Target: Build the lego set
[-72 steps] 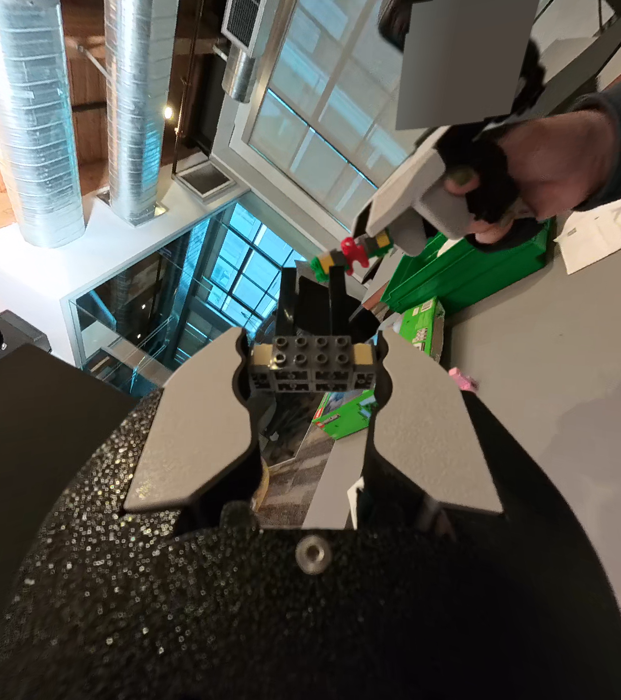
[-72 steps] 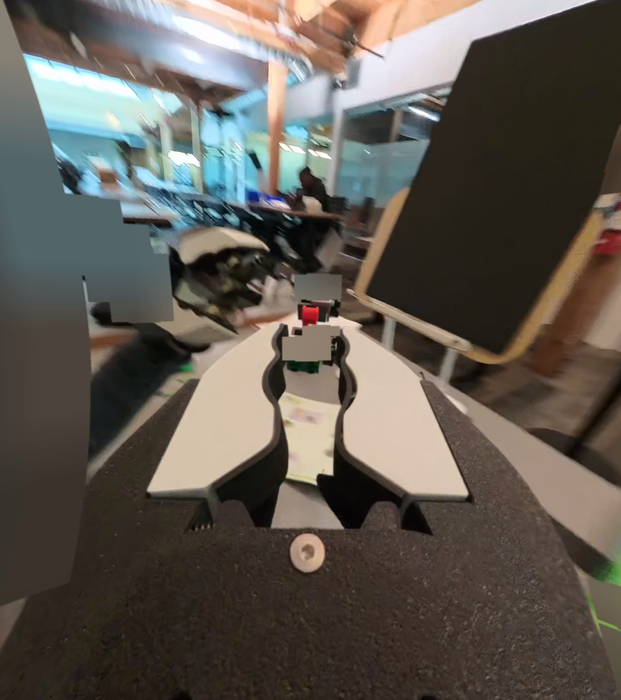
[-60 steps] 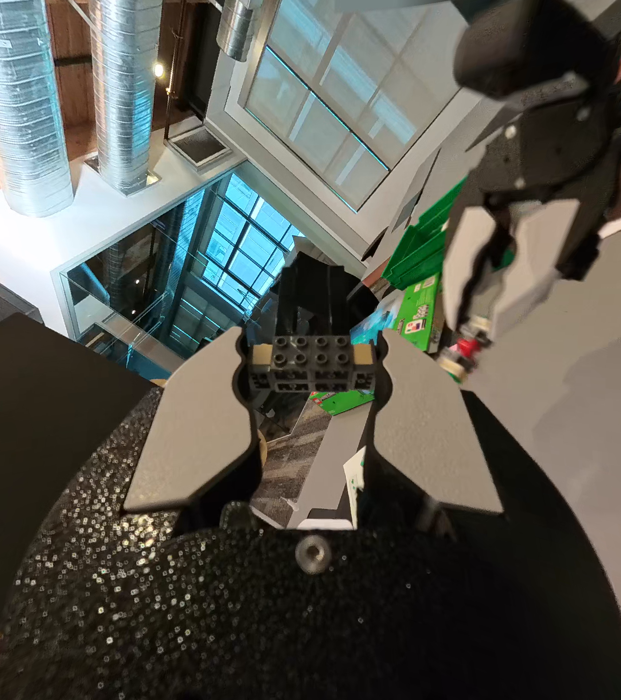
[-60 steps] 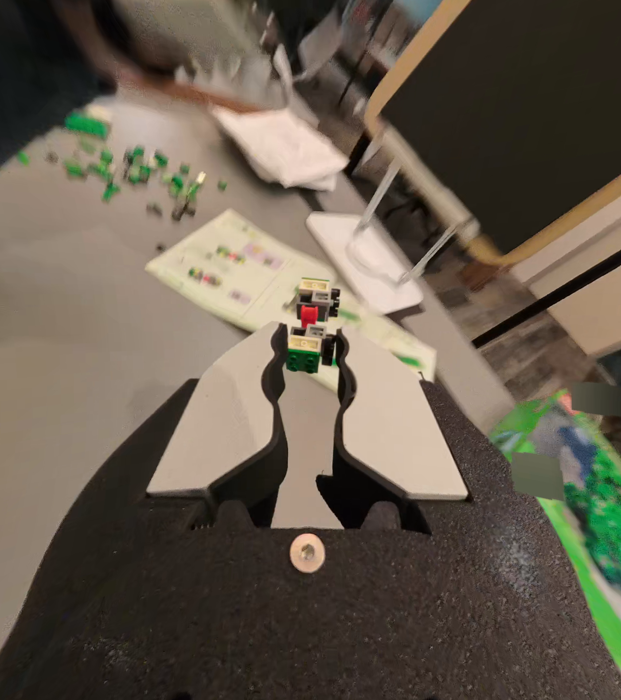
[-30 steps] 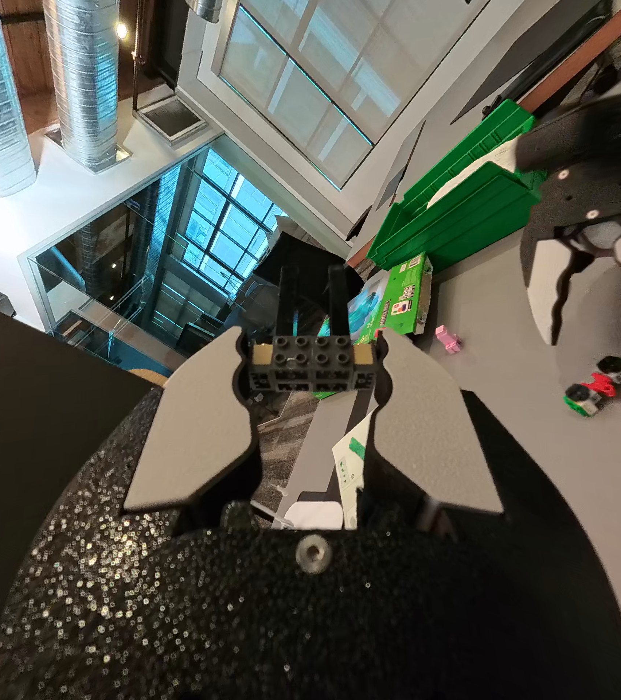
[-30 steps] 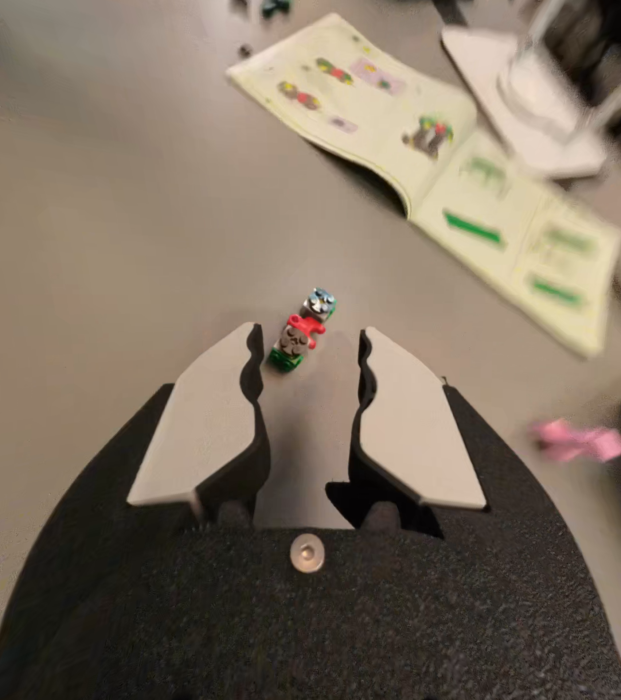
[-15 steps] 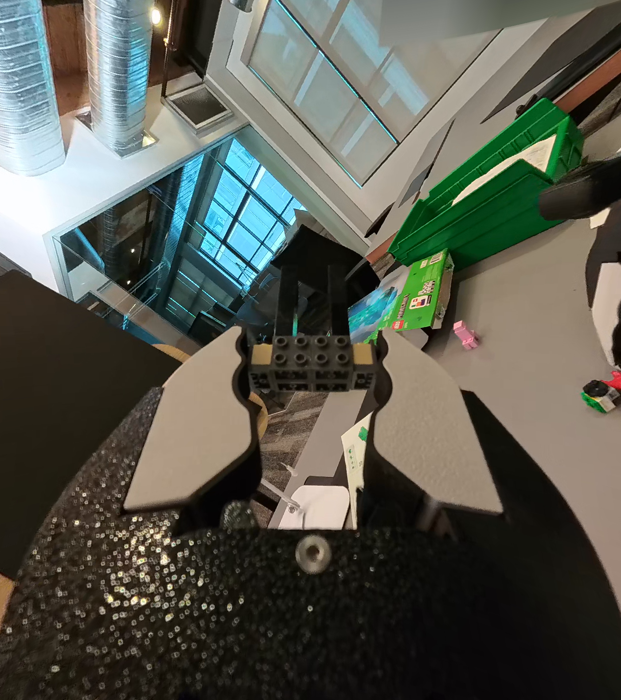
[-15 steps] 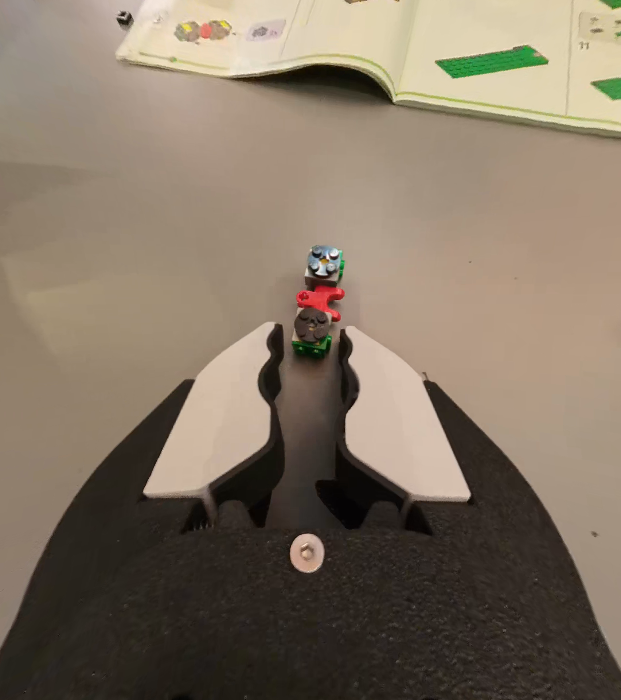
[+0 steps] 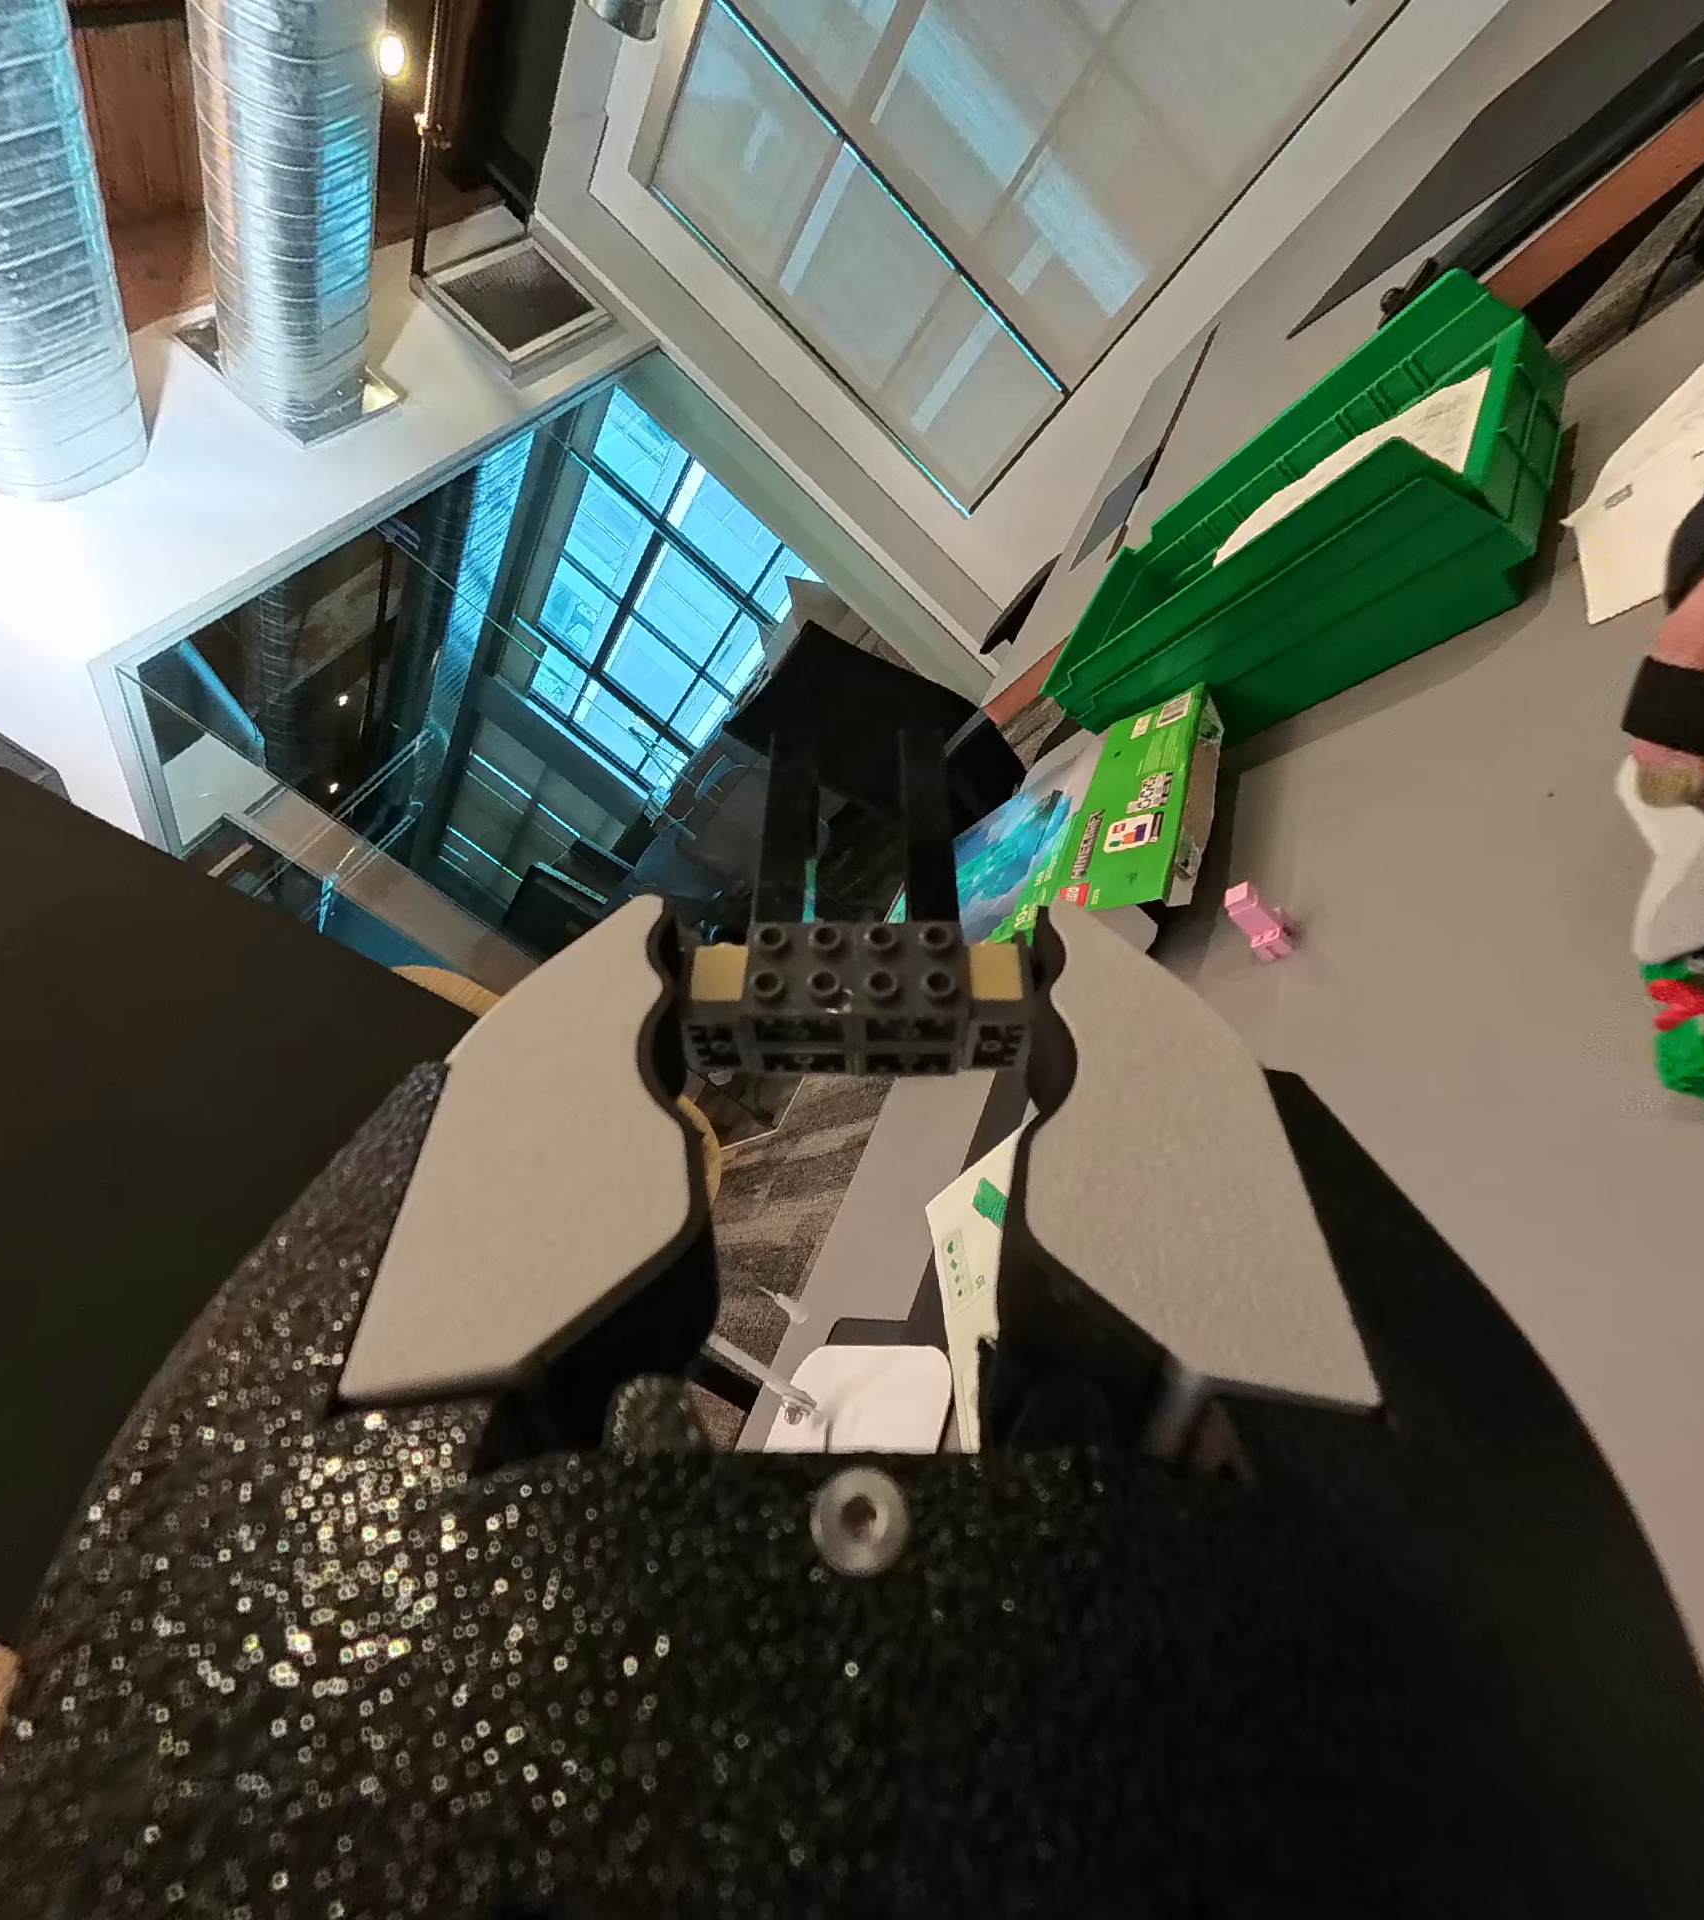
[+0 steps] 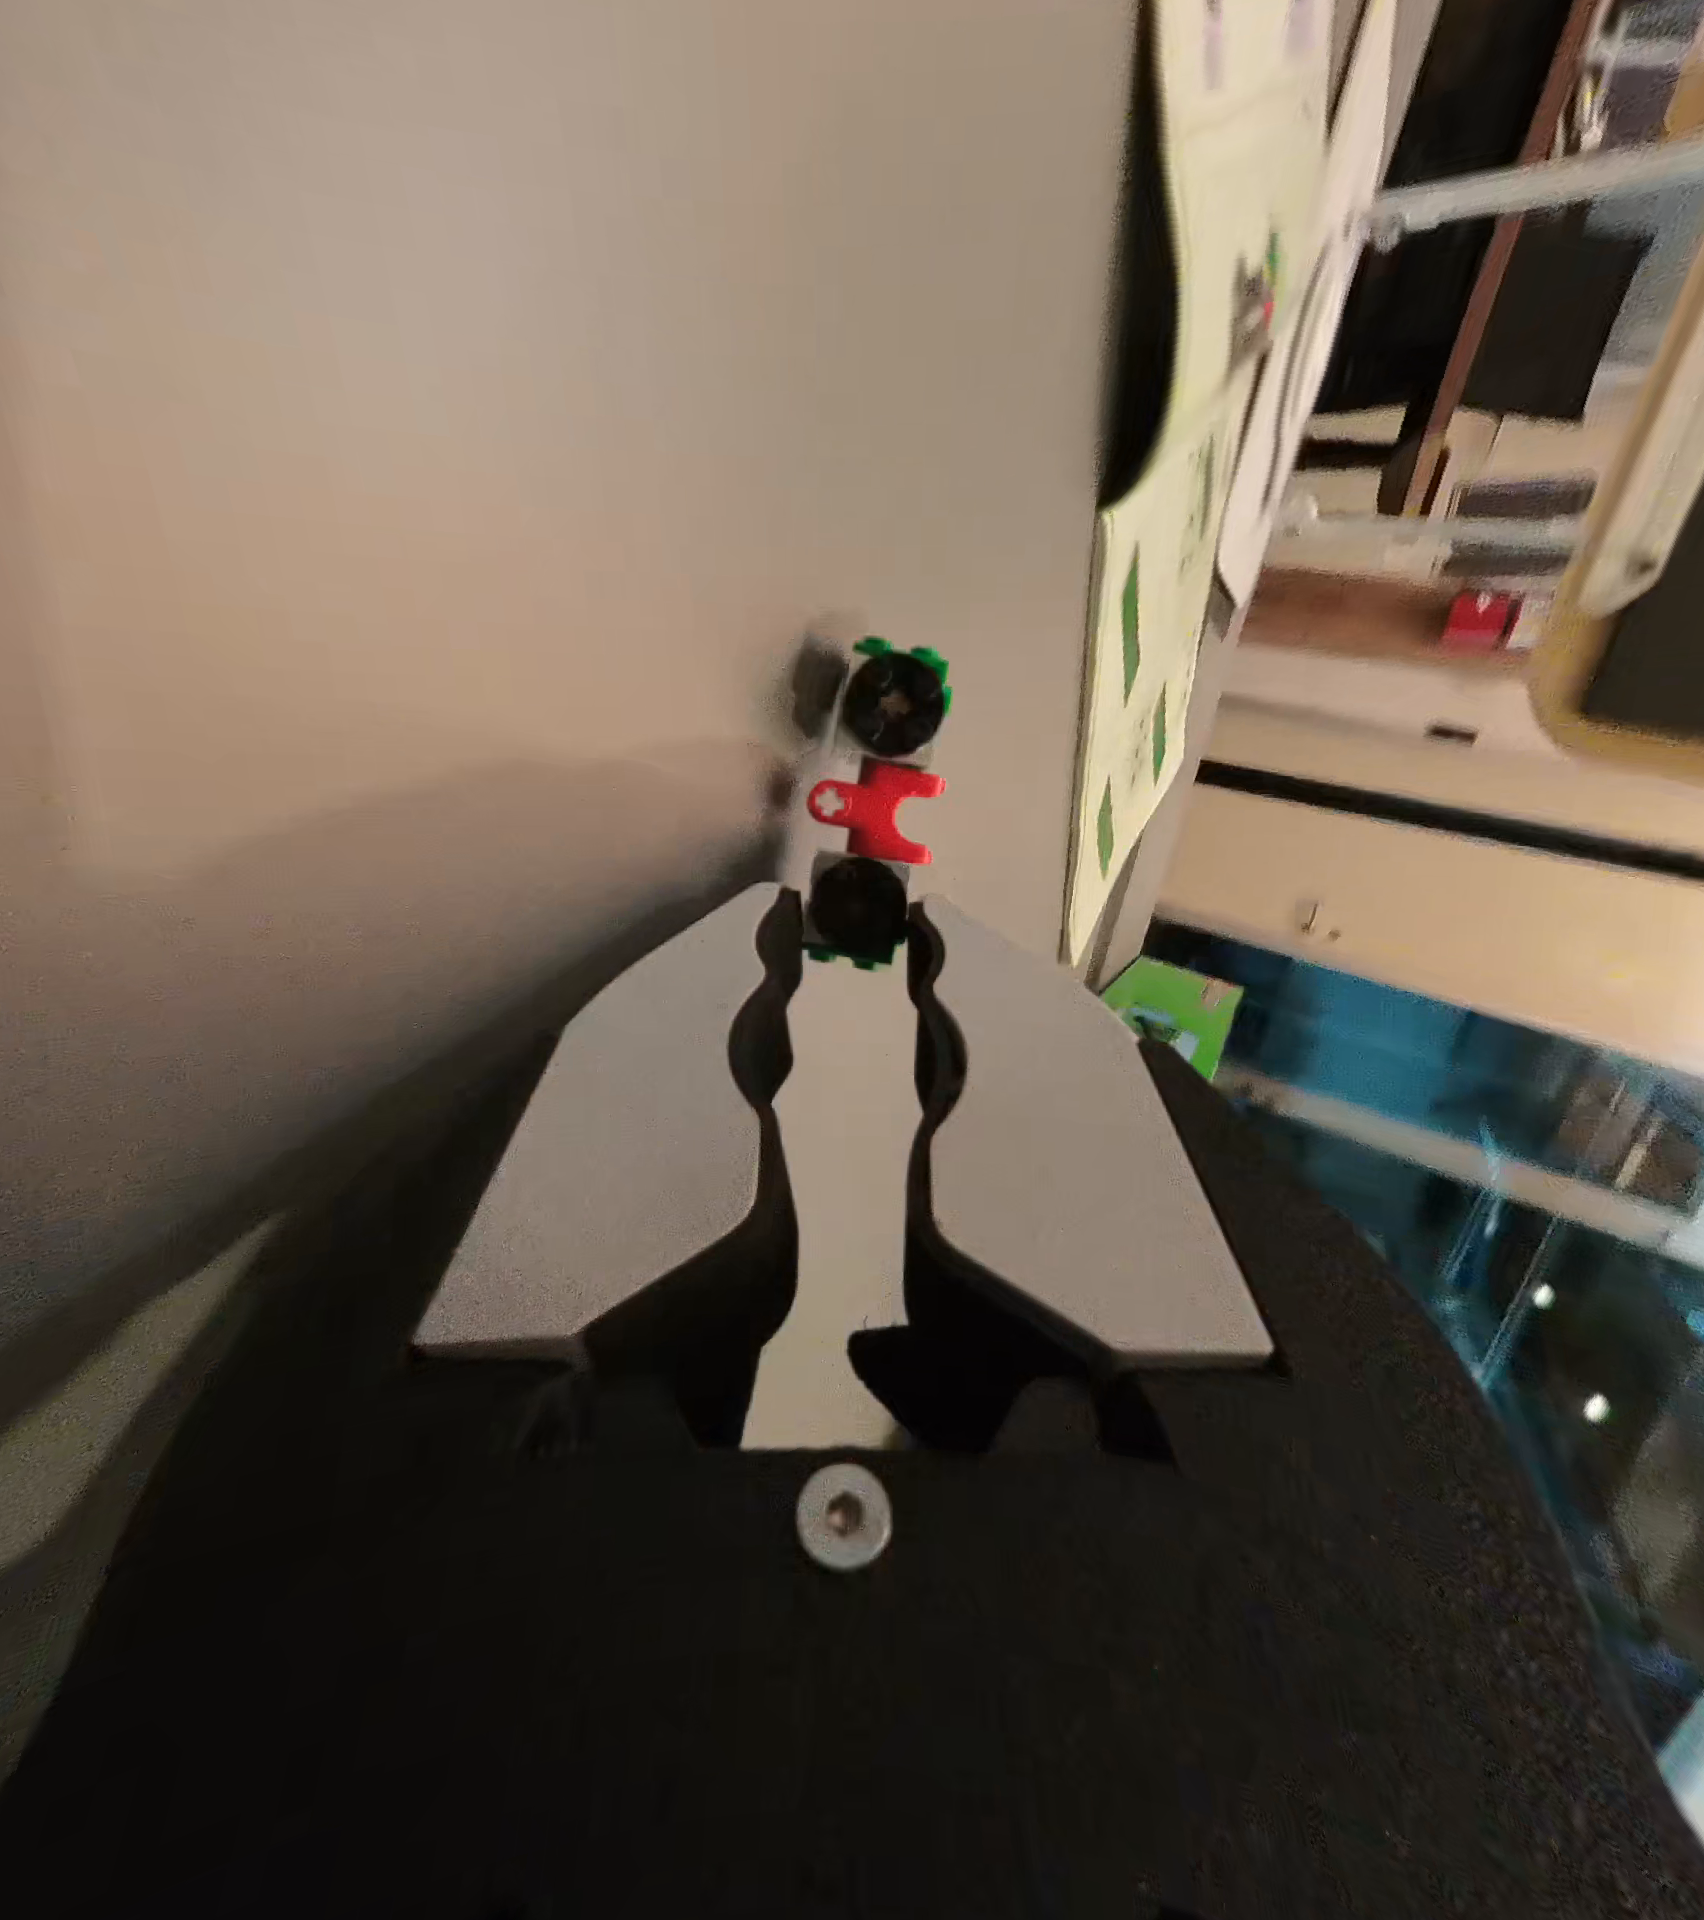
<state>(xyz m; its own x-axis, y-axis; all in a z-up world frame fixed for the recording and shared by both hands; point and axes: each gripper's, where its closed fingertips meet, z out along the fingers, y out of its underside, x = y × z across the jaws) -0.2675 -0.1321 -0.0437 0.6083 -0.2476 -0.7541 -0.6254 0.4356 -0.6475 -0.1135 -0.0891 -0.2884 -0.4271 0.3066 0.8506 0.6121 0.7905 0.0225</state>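
Between the left gripper [image 9: 853,1013] tips — dark-grey studded block [image 9: 853,1003]; right gripper [image 10: 853,925] pinches green-red-black piece [image 10: 869,805].

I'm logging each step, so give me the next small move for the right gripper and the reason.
Probably carry the green-and-red piece up toward the dark grey brick assembly. The right gripper has its jaws shut on the piece's near end, while the left gripper holds the assembly in the air with its studs exposed. The two pieces are apart.
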